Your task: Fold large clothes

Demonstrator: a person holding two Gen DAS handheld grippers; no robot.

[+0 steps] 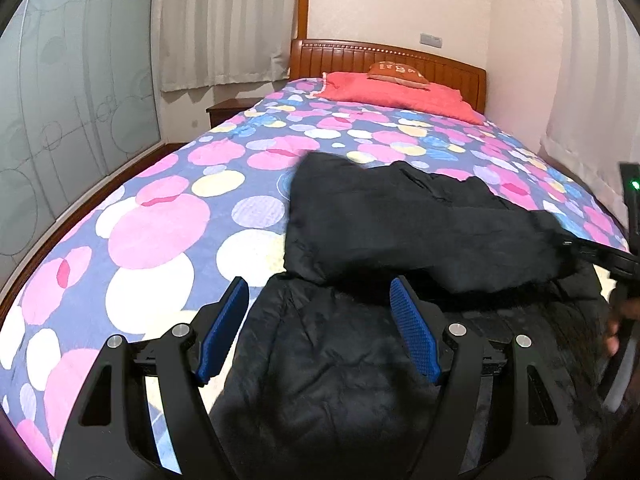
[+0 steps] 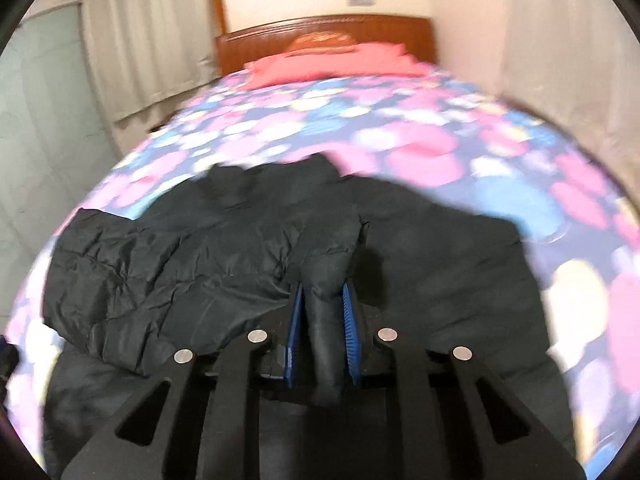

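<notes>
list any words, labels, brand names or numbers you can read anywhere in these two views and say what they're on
Small orange cushion at the headboard: light characters across its top, too small and blurred to read.
Black jacket: no label, brand or print shows.
Wall plate above the headboard: no readable marking.
Grippers: no text on the visible parts.
Right wrist view: too blurred; nothing reads.
So no text here can be read.

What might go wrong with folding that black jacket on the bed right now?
The right tongs pinch only a narrow, slippery-looking fold of the black puffer jacket, so it may slide out when pulled. The left tongs are open over the jacket and hold nothing, so that side may drag and bunch across the spotted bedspread.
</notes>
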